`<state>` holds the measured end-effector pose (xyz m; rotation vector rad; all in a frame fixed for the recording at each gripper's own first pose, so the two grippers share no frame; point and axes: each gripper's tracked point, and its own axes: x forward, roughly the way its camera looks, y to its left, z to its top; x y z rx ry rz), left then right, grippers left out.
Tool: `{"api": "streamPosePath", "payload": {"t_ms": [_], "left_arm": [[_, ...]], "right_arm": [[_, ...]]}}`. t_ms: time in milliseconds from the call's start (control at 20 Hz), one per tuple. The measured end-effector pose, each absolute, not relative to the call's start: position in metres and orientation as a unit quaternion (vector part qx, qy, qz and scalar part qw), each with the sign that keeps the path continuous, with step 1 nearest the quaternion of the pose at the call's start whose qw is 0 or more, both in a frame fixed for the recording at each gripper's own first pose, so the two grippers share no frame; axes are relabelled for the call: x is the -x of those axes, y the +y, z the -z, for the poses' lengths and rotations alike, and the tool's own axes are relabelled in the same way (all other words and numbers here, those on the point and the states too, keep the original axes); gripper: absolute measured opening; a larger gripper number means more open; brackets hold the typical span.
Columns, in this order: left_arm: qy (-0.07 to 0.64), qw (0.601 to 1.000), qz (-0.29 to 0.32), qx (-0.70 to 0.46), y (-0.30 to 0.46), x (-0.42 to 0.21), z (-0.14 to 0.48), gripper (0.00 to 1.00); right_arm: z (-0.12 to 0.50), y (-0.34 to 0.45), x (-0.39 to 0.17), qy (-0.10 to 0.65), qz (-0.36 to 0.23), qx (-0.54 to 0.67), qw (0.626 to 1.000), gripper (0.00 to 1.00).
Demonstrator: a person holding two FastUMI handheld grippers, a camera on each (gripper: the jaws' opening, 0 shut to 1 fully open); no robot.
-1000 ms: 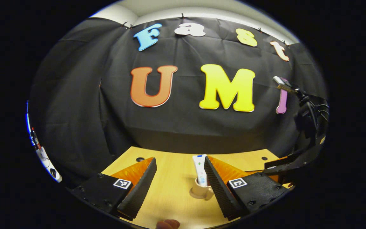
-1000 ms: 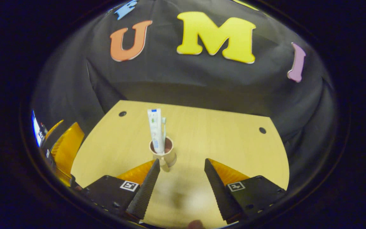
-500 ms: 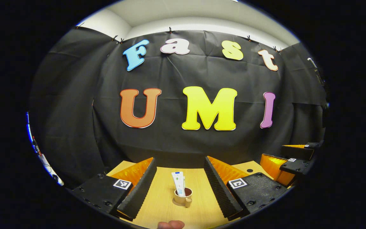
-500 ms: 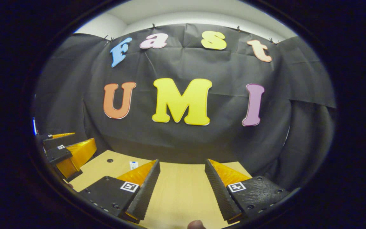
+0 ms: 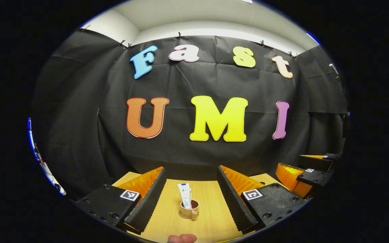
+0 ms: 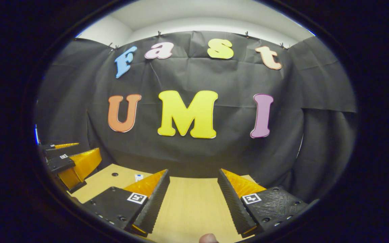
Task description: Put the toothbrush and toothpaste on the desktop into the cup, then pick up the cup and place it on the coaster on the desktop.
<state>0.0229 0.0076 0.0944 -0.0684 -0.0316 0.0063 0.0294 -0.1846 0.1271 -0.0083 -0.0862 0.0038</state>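
- Two hand-held grippers, both spread wide and holding nothing: left gripper (image 5: pixel 190 199) with black ribbed fingers on orange backing framing the cup in the left gripper view; right gripper (image 6: pixel 192 199) likewise parted over bare wood in the right gripper view.
- Standing between the left gripper's fingers but well ahead of them, touching neither: small tan round cup with a side handle (image 5: pixel 189 212), upright on the pale wooden desktop (image 5: pixel 211 216).
- Inside the cup: white flat toothpaste tube with blue and green print (image 5: pixel 184 195), leaning slightly, with a thin pale toothbrush (image 5: pixel 190 195) just beside it; both poke well above the rim.
- Coaster: too hard to make out under the cup from here.
- Likely handling: light, rigid cup, smooth and a bit slippery; tall contents make it top-heavy, so prone to tip.
- Best hold, by judgement: across the cup's body below the rim, fingers clear of the handle and of the tube.
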Motion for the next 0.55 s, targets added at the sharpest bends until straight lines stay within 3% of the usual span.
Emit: {"api": "streamPosePath", "payload": {"t_ms": [550], "left_arm": [[-0.016, 0.999, -0.01, 0.029, 0.009, -0.0221, -0.0962, 0.95]], "right_arm": [[-0.131, -0.1851, -0.0275, -0.061, 0.006, 0.012, 0.998, 0.89]]}}
